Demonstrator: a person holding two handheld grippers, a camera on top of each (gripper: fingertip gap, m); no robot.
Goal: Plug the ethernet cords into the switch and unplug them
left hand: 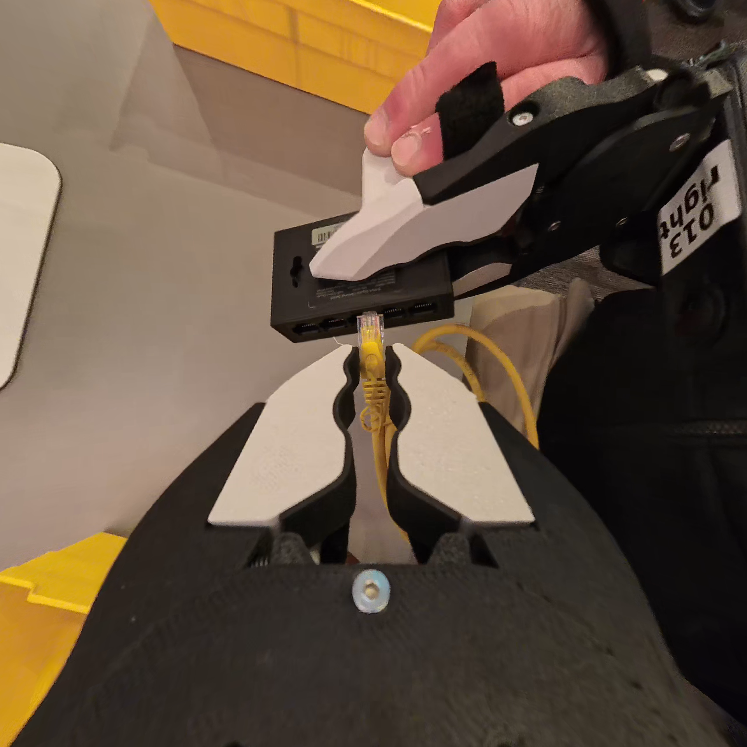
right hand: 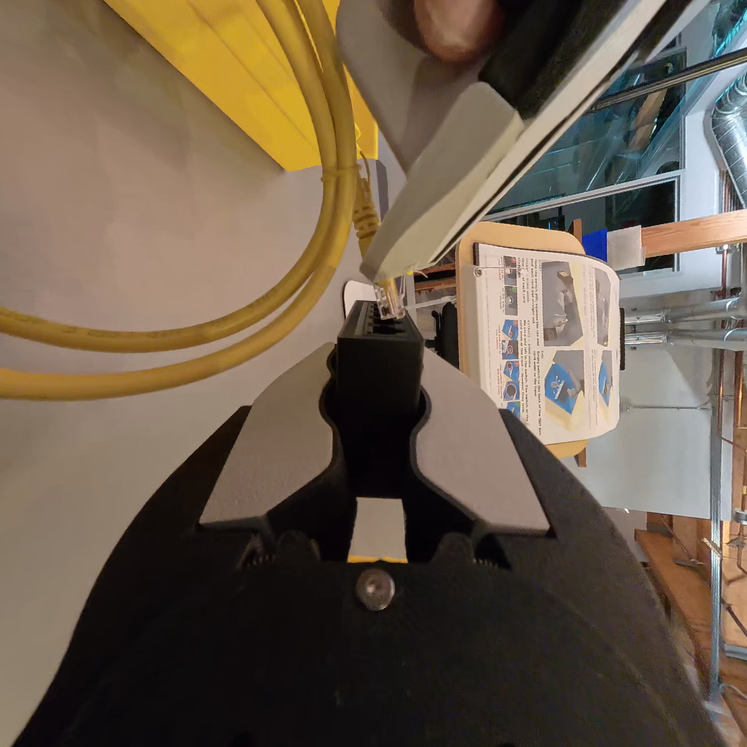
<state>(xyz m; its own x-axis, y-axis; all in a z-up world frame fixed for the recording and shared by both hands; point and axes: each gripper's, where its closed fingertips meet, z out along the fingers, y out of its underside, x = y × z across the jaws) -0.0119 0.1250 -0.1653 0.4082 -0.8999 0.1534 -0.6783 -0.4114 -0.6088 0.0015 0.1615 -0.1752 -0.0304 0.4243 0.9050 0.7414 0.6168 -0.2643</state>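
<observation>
My left gripper (left hand: 372, 355) is shut on the yellow ethernet cord (left hand: 374, 364) just behind its clear plug (left hand: 370, 323). The plug tip sits at the middle port of the black switch (left hand: 359, 283), partly in or right at its mouth; I cannot tell which. My right gripper (right hand: 380, 355) is shut on the switch (right hand: 380, 364) and holds it in the air, ports facing the left gripper. In the right wrist view the left gripper (right hand: 408, 258) comes in from above with the plug (right hand: 107, 301) at the port row. The cord (right hand: 283, 315) loops off to the left.
A grey table (left hand: 161, 283) lies below. Yellow bins (left hand: 315, 44) stand at the far edge and near corner (left hand: 48, 598). A white pad (left hand: 20, 250) lies at the left. A printed instruction sheet on a board (right hand: 545, 343) stands beyond the switch. A person's hand (left hand: 477, 81) holds the right gripper. Left tips to right tips: about 4 centimetres.
</observation>
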